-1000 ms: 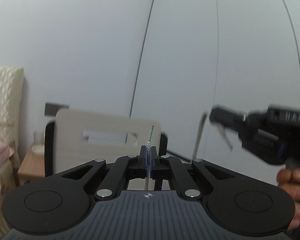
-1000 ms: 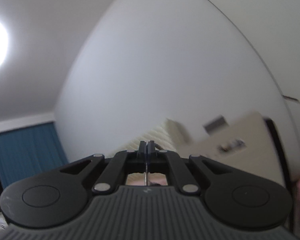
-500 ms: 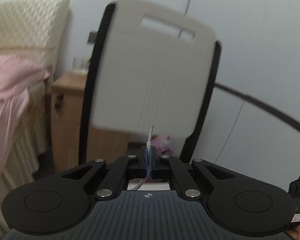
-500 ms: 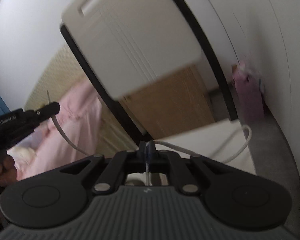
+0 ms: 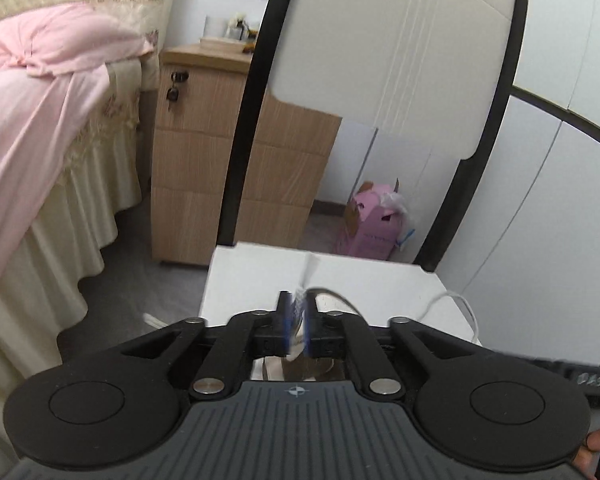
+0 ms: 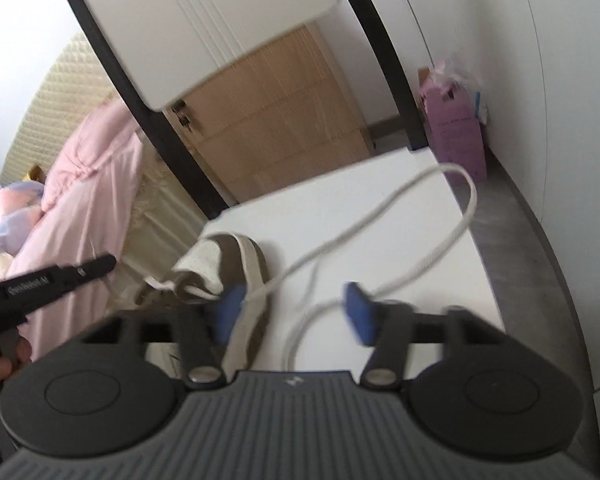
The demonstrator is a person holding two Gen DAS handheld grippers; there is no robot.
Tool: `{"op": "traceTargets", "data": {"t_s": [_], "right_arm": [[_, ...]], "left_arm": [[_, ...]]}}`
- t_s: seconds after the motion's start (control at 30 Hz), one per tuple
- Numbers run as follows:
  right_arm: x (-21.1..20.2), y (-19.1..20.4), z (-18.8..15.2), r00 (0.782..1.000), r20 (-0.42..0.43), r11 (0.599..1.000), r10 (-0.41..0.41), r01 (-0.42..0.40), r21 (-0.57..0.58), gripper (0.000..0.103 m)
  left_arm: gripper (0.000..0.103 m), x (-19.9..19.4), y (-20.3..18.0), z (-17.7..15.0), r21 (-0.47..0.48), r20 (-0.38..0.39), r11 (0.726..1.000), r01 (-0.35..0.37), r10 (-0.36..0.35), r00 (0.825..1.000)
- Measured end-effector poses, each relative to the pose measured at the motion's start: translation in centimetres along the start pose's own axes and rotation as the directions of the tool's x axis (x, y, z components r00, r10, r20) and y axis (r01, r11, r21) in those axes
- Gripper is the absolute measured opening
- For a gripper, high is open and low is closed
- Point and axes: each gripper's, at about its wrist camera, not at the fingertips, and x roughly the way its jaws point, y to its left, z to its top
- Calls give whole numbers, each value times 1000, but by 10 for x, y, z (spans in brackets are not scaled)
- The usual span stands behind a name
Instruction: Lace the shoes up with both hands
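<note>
With both grippers' jaws having just been opening, the white lace lies loose in a long loop across the white chair seat, running back to the brown-and-white shoe at the seat's near left. The right gripper stands wide, its blue pads apart; the lace passes between them but neither pad presses on it. The left gripper is parted narrowly, a blurred lace end between its jaws, seemingly unpinched. The likely trouble: the slack loop nears the seat's far edge and could slide off, dragging the lace out of reach. A grab at the cord's middle, not its tip, could also leave no end to thread. The shoe, unheld, could shift under any tug.
</note>
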Motion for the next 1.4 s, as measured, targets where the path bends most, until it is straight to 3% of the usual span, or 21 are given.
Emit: {"op": "traceTargets", "data": {"t_s": [0.03, 0.1, 0.23, 0.3, 0.43, 0.5, 0.57, 0.6, 0.67, 0.73, 0.87, 0.9, 1.0, 1.07, 1.13, 1.27, 1.33, 1.4], "right_arm": [[-5, 1, -1, 1000, 4, 1000, 2, -2, 1, 87], [-13, 3, -2, 1000, 16, 1000, -5, 5, 2, 90], [-26, 12, -1, 998, 70, 1000, -4, 4, -8, 94], [-34, 20, -2, 994, 113, 999, 13, -9, -31, 101], [-42, 37, -4, 985, 163, 995, 64, -50, -90, 103], [-40, 48, -4, 983, 157, 988, 97, -77, -130, 103], [-35, 64, -2, 985, 123, 972, 120, -91, -219, 103], [-33, 75, 0, 988, 111, 956, 109, -74, -285, 103], [-32, 98, 2, 990, 120, 896, 78, -17, -444, 103], [-27, 117, 5, 994, 96, 818, 46, 17, -574, 103], [-2, 136, 21, 999, -43, 743, 1, -29, -669, 101], [6, 139, 24, 997, -76, 725, -11, -44, -687, 98], [30, 147, 29, 986, -161, 675, -48, -86, -733, 67], [47, 152, 29, 972, -221, 661, -76, -117, -741, 61], [63, 157, 25, 956, -267, 639, -122, -130, -758, 43], [82, 163, 13, 936, -304, 592, -175, -147, -793, 23], [84, 162, 9, 940, -291, 600, -176, -132, -789, 8], [83, 160, 9, 944, -287, 634, -159, -125, -763, 3]], "left_arm": [[69, 2, 3, -3, -5, 6, 1000, -6, 6, 1000], [82, -10, 3, -9, 12, 59, 1000, -12, 11, 998], [83, -31, 4, -17, 19, 71, 1000, -4, 3, 997], [83, -43, 4, -25, 18, 67, 999, 39, -40, 997], [83, -53, -11, -42, 124, 57, 989, 81, -88, 994], [77, -53, -23, -51, 217, 49, 972, 91, -104, 993], [64, -48, -31, -60, 300, 44, 950, 85, -102, 994], [51, -44, -33, -65, 328, 41, 941, 86, -105, 994], [39, -33, -34, -70, 365, 18, 927, 89, -103, 995], [36, -25, -33, -73, 390, 8, 916, 96, -108, 994], [26, -15, -19, -69, 347, 2, 931, 116, -124, 992], [24, -12, -12, -68, 316, -5, 940, 126, -131, 991], [24, -10, -2, -66, 277, -11, 949, 149, -152, 988], [24, -9, -2, -66, 284, -10, 946, 155, -159, 987], [24, -8, -1, -65, 286, -11, 945, 161, -164, 986], [24, -5, -2, -64, 306, -13, 938, 164, -168, 986], [25, -1, -5, -65, 335, -7, 930, 151, -158, 987], [25, 3, -8, -65, 364, 0, 921, 134, -144, 990]]}}
